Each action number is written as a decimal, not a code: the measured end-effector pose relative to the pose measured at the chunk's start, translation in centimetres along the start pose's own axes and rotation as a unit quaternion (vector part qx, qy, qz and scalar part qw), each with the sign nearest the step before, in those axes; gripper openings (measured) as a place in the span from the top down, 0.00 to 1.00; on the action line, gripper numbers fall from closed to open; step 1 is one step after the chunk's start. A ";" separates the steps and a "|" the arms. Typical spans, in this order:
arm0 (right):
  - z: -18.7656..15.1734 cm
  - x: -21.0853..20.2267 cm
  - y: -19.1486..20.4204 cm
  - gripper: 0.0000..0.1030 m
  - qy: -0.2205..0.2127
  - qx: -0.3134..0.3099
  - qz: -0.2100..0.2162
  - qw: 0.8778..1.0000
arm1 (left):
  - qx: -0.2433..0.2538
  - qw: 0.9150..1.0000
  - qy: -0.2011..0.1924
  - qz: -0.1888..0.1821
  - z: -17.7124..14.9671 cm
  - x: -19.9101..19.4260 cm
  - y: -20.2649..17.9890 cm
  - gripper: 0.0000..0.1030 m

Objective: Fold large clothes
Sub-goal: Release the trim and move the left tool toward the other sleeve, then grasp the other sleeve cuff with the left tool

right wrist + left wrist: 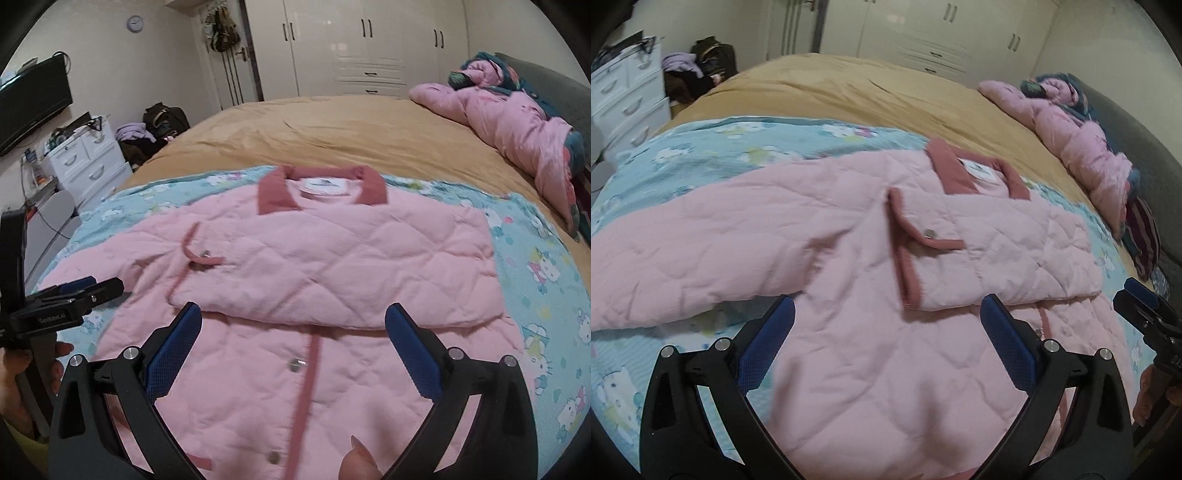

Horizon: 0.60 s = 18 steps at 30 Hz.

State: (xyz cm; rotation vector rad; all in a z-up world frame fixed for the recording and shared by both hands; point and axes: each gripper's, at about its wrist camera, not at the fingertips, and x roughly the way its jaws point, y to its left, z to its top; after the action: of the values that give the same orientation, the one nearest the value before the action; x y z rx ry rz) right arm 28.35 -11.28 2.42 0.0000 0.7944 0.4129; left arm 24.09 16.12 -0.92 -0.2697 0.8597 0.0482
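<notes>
Only in the right wrist view: a wall clock (135, 23), a black television (35, 101) on the left wall, and the front placket with its snap buttons (294, 364) running down the near half of the pink quilted jacket (332, 266). Only in the left wrist view: the jacket's long left sleeve (701, 243), stretched flat toward the left edge over the blue cartoon-print sheet (701, 155). In both: white drawers (88, 158), white wardrobe doors (362, 44), a tan bedspread (332, 129), and a heap of pink bedding (517, 122) against the dark headboard. Jacket spread face up on the blue sheet at the near end of the bed, dark rose collar (321, 188) farthest away with a white label inside it. Right sleeve folded across the chest, rose-trimmed cuff (916, 236) with a metal snap lying near the middle. Left gripper (886, 314) with blue pads spread wide, holding nothing, poised over the jacket's lower body. Right gripper (293, 317) likewise spread wide and holding nothing, above the edge of the folded sleeve; seen too at the right edge of the left wrist view (1145, 295).
</notes>
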 end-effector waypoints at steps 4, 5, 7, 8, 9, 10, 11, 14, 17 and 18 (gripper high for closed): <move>0.7 0.2 2.6 0.04 -0.006 -0.010 0.004 1.000 | -0.017 1.000 -0.018 0.013 -0.1 -1.4 2.6 0.09; 0.9 0.2 3.4 0.04 -0.008 -0.014 0.004 1.000 | -0.021 0.999 -0.023 0.017 -0.1 -1.8 3.3 0.09; 1.3 0.4 4.7 0.04 -0.013 -0.021 0.000 1.000 | -0.027 0.999 -0.030 0.025 -0.2 -2.5 4.4 0.09; 1.5 0.4 5.4 0.04 -0.015 -0.022 -0.001 1.000 | -0.032 0.999 -0.032 0.027 -0.2 -2.8 5.1 0.09; 1.7 0.5 6.0 0.04 -0.017 -0.022 0.003 1.000 | -0.036 0.998 -0.035 0.027 -0.2 -3.1 5.7 0.09; 1.8 0.6 6.5 0.04 -0.017 -0.020 0.007 1.000 | -0.041 0.998 -0.037 0.030 -0.3 -3.5 6.4 0.09; 2.0 0.7 7.0 0.04 -0.016 -0.019 0.013 1.000 | -0.044 0.998 -0.039 0.032 -0.4 -3.7 7.0 0.09; 2.3 1.1 9.0 0.04 -0.015 -0.024 0.027 0.999 | -0.049 0.997 -0.046 0.047 -0.7 -4.5 8.6 0.09; 2.3 1.4 11.1 0.04 -0.015 -0.039 0.035 0.998 | -0.064 0.995 -0.054 0.058 -1.3 -5.2 10.4 0.09; 2.3 1.6 12.0 0.04 -0.013 -0.046 0.039 0.998 | -0.072 0.994 -0.055 0.062 -1.5 -5.4 11.1 0.09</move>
State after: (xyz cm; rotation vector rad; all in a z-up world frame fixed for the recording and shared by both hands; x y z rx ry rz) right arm 26.61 0.65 4.74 -0.0488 0.7506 0.5225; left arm 17.79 26.82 -0.23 -0.3464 0.7629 0.2397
